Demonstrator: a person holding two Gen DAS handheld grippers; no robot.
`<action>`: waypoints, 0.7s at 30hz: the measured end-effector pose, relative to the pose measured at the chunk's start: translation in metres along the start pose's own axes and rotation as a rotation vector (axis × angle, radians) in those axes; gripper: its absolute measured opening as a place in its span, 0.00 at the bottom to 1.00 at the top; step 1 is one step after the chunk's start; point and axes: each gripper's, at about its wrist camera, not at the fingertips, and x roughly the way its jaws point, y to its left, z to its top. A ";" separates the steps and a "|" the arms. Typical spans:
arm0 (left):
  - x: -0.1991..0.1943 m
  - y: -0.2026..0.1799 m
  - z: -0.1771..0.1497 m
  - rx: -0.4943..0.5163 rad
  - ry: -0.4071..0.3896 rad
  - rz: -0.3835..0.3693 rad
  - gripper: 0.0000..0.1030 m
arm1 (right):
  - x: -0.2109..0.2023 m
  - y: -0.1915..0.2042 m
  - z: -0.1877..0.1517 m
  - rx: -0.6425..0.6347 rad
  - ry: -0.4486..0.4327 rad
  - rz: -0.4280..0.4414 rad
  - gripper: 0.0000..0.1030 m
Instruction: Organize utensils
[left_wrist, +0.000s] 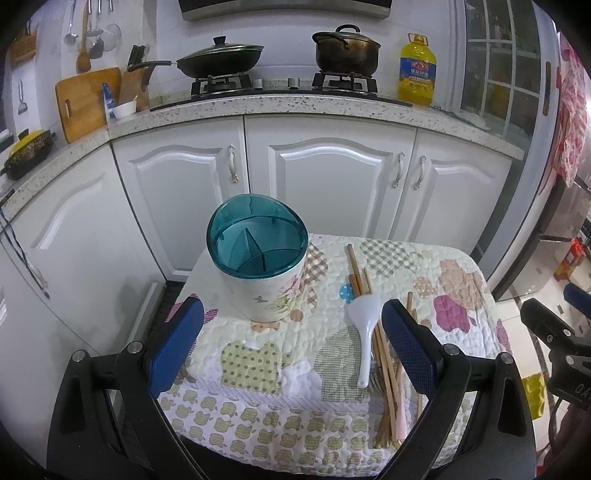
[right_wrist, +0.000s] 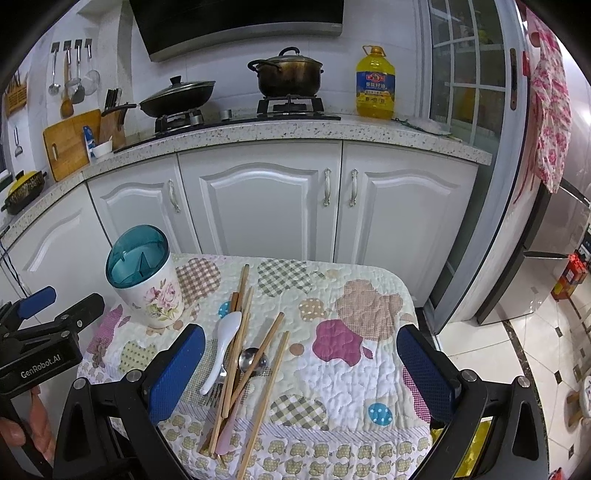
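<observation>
You are holding both grippers, left (left_wrist: 291, 343) and right (right_wrist: 301, 369), wide open and empty; be lowering the right squarely over one chopstick (right_wrist: 264, 402) near the table's (right_wrist: 369, 376) front edge.

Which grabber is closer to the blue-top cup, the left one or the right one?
Left. The left gripper hangs open right in front of the utensil holder, its left finger close beside the base. The right gripper is open too, further right over the chopsticks and quilt.
</observation>
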 end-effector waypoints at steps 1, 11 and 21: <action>0.000 0.000 -0.001 0.000 -0.001 0.002 0.95 | 0.000 0.000 0.000 0.000 0.001 0.001 1.00; 0.002 0.001 -0.002 -0.001 0.001 0.007 0.95 | 0.002 0.000 0.000 0.000 0.006 -0.002 1.00; 0.001 0.003 -0.002 -0.009 -0.004 -0.002 0.95 | 0.002 -0.002 0.002 -0.001 0.005 -0.003 1.00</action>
